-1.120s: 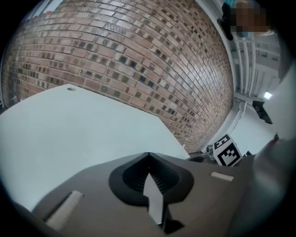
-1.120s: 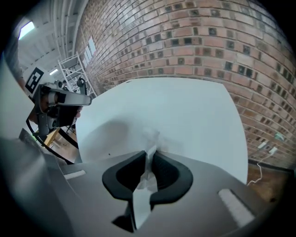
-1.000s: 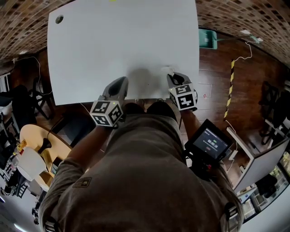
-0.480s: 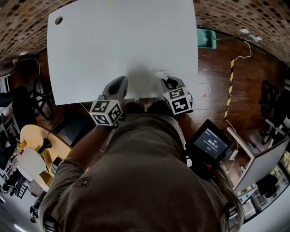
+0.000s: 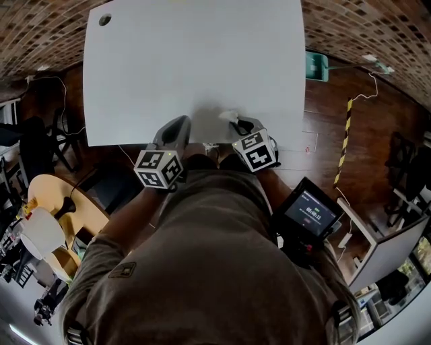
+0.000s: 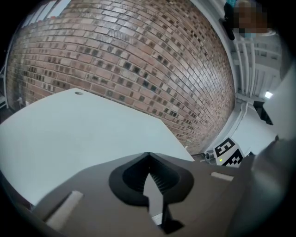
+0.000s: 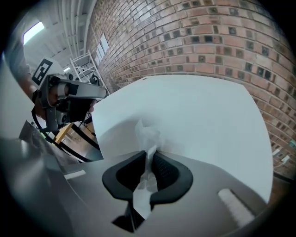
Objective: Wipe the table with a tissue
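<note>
Table (image 5: 195, 60): white, small hole (image 5: 105, 19) at far left corner. Brick wall (image 6: 138, 55) behind, wood floor (image 5: 323, 114) at right. Right gripper (image 7: 150, 152) clamped on tissue (image 7: 147, 134), which touches table near front edge. Left gripper (image 6: 148, 157) closed, empty.

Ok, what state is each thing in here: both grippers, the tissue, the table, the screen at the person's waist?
left gripper: shut, holding nothing.
right gripper: shut on the tissue.
tissue: crumpled, pinched between the jaws, sticking out past them.
table: white top, no marks visible.
screen: lit.
</note>
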`<state>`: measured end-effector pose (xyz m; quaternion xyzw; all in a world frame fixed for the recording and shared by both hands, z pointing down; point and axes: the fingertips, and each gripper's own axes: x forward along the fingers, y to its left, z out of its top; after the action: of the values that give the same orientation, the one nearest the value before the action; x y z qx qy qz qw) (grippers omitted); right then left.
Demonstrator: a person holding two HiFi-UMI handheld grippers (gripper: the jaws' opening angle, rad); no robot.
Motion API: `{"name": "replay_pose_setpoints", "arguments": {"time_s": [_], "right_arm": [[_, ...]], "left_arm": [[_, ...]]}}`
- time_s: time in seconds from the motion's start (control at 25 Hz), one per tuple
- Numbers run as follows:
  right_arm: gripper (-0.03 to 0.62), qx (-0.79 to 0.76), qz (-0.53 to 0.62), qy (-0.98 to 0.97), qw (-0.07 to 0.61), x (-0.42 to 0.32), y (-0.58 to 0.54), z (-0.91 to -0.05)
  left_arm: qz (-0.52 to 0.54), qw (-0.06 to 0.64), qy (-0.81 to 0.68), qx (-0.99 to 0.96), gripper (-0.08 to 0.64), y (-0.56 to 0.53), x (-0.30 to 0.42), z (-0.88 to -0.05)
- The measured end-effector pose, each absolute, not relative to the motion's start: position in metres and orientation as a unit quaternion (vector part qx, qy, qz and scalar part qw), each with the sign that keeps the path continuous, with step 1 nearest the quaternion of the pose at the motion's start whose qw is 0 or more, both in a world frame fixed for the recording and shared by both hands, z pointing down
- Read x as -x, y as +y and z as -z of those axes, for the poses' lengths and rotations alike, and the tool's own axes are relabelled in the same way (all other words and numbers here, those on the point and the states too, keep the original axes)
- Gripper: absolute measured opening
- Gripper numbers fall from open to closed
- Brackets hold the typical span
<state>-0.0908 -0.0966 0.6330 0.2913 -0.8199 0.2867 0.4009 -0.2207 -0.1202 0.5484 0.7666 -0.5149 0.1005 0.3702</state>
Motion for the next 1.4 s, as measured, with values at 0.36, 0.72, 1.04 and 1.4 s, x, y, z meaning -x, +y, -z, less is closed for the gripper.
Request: {"name": "replay_pose_setpoints", "arguments": {"time_s": [0.36, 0.72, 1.04, 1.4], "right_arm": [[0.054, -0.24, -0.309, -0.825, 0.408, 0.098, -0.069, -0.646], [0.054, -0.275, -0.272, -0.859, 0.335, 0.112, -0.025, -0.575], [0.054, -0.308, -0.228, -0.894, 0.231, 0.06, -0.02, -0.511], [0.054, -0.301, -0.217, -0.916, 0.153, 0.007, 0.025, -0.468]], "left_arm": [[-0.103, 0.374, -0.504, -0.772, 0.002, -0.123, 0.21, -0.564], [-0.085, 0.353, -0.47, -0.805, 0.002, -0.079, 0.206, -0.54], [-0.043, 0.313, -0.501, -0.806, 0.002, -0.062, 0.162, -0.498], [-0.006, 0.283, -0.551, -0.785, 0.002, 0.001, 0.121, -0.46]]}}
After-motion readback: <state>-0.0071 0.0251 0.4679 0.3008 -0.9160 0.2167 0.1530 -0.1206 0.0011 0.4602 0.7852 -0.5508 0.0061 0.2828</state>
